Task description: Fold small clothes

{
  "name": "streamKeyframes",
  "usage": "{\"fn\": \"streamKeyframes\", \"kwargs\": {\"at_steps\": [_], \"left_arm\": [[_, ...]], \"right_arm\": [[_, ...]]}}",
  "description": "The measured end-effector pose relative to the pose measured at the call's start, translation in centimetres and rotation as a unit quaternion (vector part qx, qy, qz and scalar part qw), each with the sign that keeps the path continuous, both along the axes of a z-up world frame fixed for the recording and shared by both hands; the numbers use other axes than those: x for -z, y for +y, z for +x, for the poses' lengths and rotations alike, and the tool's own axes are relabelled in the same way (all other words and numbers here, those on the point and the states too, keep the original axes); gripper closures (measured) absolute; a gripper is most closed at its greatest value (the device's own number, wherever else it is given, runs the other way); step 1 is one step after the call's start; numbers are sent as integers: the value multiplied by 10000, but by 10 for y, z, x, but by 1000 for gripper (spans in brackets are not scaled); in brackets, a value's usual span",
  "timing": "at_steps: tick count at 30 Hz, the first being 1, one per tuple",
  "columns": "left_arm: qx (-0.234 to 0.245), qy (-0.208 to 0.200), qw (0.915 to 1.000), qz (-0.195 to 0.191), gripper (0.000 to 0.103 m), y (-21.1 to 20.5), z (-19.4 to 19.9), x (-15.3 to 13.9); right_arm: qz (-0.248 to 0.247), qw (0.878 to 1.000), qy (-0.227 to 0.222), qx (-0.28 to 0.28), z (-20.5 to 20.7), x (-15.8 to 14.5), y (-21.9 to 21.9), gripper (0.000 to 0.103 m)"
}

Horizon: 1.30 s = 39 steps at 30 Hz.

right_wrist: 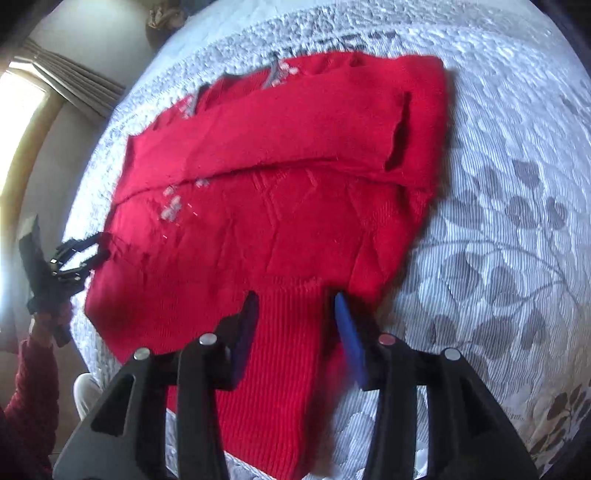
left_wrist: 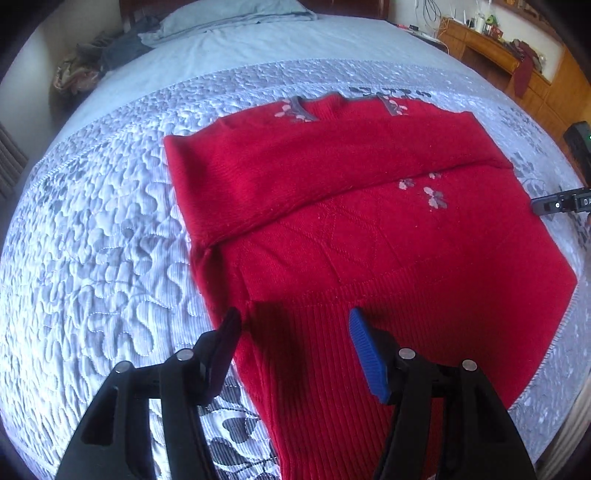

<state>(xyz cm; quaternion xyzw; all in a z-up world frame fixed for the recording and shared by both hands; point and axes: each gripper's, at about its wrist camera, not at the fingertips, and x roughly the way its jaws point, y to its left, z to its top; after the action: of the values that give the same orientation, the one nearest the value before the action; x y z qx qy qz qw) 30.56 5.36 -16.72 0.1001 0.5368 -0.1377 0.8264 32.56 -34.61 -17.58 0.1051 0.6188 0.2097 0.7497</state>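
Observation:
A red knitted sweater (left_wrist: 369, 221) with small pink flowers lies flat on the quilted bed, its sleeves folded across the chest. It also shows in the right wrist view (right_wrist: 280, 192). My left gripper (left_wrist: 295, 325) is open, its fingers spread over the ribbed hem at the sweater's near left corner. My right gripper (right_wrist: 295, 310) is open, its fingers straddling the ribbed hem at the near right corner. The left gripper (right_wrist: 92, 254) also shows in the right wrist view at the hem's far end. The right gripper (left_wrist: 554, 205) shows at the right edge of the left wrist view.
The bed carries a white and grey leaf-patterned quilt (left_wrist: 110, 240). A pillow (left_wrist: 229, 14) and a heap of clothes (left_wrist: 92, 62) lie at the headboard. A wooden desk (left_wrist: 498, 51) stands at the far right. Curtains (right_wrist: 70, 74) hang at the left.

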Motion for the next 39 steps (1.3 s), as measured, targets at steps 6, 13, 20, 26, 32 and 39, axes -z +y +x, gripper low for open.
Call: {"fn": "streamKeyframes", "kwargs": {"at_steps": [6, 13, 20, 26, 32, 39], "left_arm": [[-117, 158, 9998, -73, 41, 1, 0, 9], [-307, 157, 9975, -621, 98, 14, -12, -4], [-157, -72, 9985, -517, 98, 9, -20, -16], [-265, 159, 9995, -91, 81, 2, -4, 8], [-364, 236, 9990, -144, 70, 3, 10, 16], [-369, 7, 9989, -301, 96, 2, -1, 1]], "right_arm": [[-233, 9996, 126, -125, 2, 11, 8, 60], [-276, 9991, -242, -234, -9, -5, 11, 98], [75, 9989, -443, -118, -19, -21, -3, 99], [-27, 9995, -270, -143, -17, -8, 5, 99], [-119, 9999, 18, -15, -9, 12, 6, 94], [175, 9995, -263, 17, -17, -4, -1, 100]]}}
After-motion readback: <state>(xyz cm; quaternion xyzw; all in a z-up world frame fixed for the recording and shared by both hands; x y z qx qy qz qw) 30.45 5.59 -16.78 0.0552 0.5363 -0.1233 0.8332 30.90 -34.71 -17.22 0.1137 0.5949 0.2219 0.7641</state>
